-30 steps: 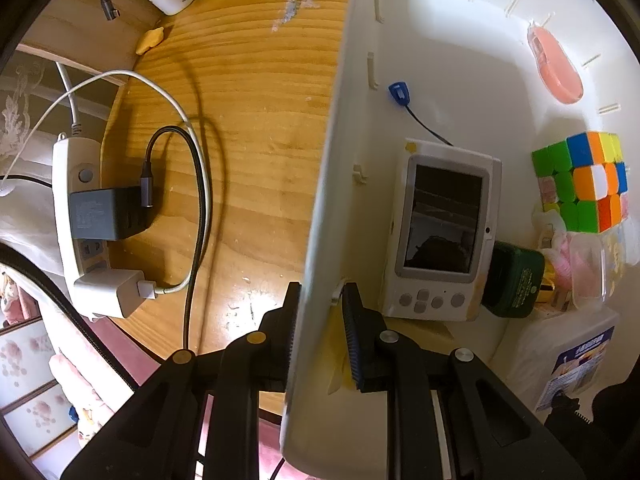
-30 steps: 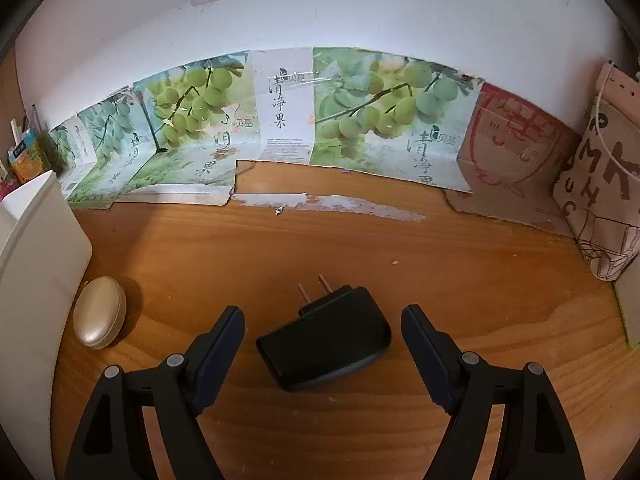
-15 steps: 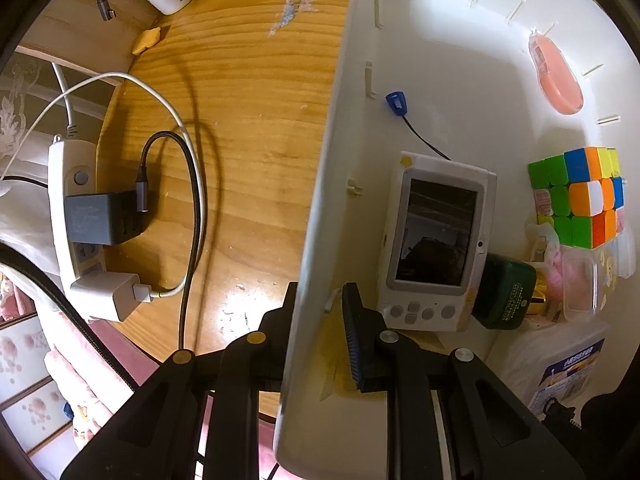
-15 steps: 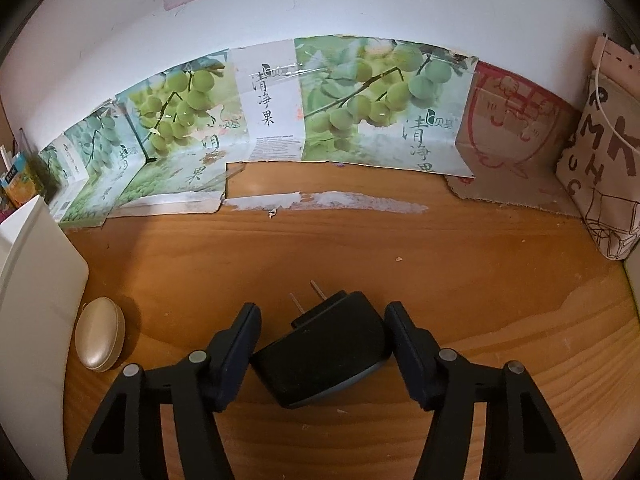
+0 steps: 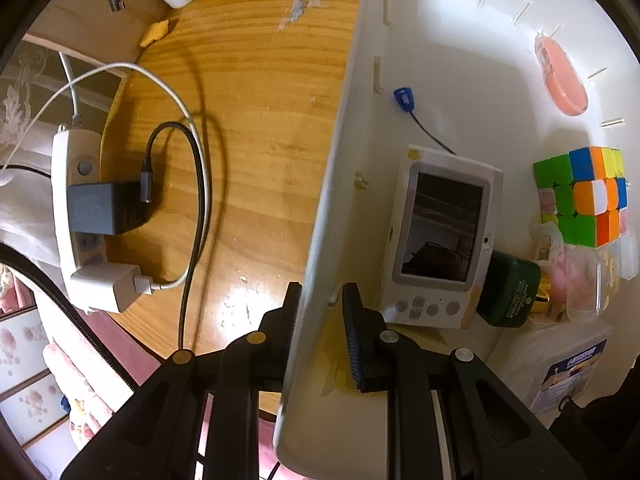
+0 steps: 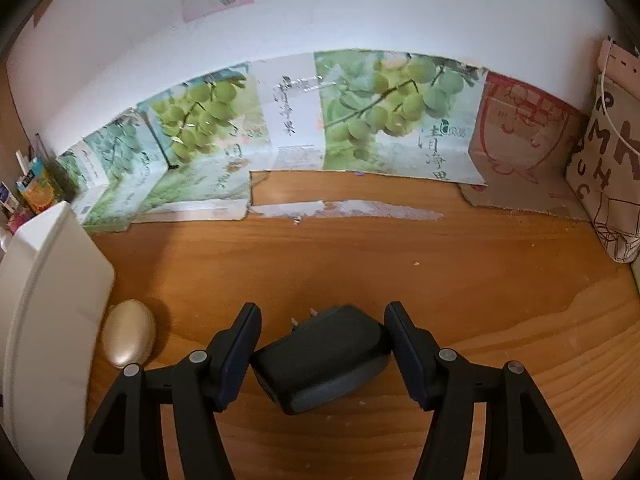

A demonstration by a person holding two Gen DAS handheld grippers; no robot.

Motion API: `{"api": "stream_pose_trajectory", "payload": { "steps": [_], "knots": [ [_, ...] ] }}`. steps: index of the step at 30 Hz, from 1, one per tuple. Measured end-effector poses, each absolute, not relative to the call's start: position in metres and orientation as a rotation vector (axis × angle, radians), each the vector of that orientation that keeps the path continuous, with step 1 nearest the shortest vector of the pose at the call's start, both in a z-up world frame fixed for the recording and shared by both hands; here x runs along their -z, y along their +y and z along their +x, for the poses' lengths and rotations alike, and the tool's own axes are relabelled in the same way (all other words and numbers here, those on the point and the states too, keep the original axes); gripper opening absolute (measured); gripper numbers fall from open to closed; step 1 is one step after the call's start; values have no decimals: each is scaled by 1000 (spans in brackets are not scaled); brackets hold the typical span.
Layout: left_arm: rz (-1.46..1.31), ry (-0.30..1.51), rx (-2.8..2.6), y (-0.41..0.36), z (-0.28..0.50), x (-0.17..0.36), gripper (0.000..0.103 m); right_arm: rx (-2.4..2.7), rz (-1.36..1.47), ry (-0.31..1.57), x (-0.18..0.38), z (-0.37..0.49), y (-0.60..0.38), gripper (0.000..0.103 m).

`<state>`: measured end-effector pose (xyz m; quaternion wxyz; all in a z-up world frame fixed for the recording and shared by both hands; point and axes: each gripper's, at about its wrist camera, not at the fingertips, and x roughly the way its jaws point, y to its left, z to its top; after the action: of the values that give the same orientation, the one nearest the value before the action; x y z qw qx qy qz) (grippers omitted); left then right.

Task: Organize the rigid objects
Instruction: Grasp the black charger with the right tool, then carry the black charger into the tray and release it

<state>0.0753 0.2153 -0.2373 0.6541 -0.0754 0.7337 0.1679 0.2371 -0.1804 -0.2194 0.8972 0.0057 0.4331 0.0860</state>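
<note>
In the left wrist view my left gripper (image 5: 320,294) points straight down and is shut on the side wall of a white plastic bin (image 5: 344,140). Inside the bin lie a white handheld screen device (image 5: 440,236), a colour cube (image 5: 584,196), a pink oval case (image 5: 562,76), a dark green tin (image 5: 508,296) and a small blue tag (image 5: 404,98). On the right wrist side, my right gripper (image 6: 322,320) is shut on a black plug adapter (image 6: 324,364), prongs facing away, just over the wooden table (image 6: 360,264).
A power strip (image 5: 76,220) with two chargers and looped cables lies at the table's left edge. A gold egg-shaped object (image 6: 128,338) rests beside the white bin (image 6: 48,300). Grape-print cardboard (image 6: 240,140) lines the back wall. A tote bag (image 6: 612,184) stands at right.
My right gripper's jaws have closed from wide apart onto the black adapter, which has tipped slightly. The left gripper keeps its hold on the bin wall.
</note>
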Motion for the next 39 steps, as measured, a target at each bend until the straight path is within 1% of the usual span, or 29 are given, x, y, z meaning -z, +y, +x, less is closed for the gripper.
{"api": "stream_pose_trajectory", "payload": {
  "steps": [11, 21, 27, 39],
  "knots": [
    [-169, 1668, -411, 221, 66, 243, 22, -270, 5, 831, 187, 218, -169, 64],
    [-156, 1673, -412, 217, 75, 250, 21, -363, 18, 763, 156, 197, -148, 64],
    [-144, 1680, -396, 214, 84, 249, 20, -444, 11, 727, 139, 179, -123, 64],
    [-127, 1656, -370, 211, 89, 239, 20, -648, -9, 704, 122, 141, -62, 64]
  ]
}}
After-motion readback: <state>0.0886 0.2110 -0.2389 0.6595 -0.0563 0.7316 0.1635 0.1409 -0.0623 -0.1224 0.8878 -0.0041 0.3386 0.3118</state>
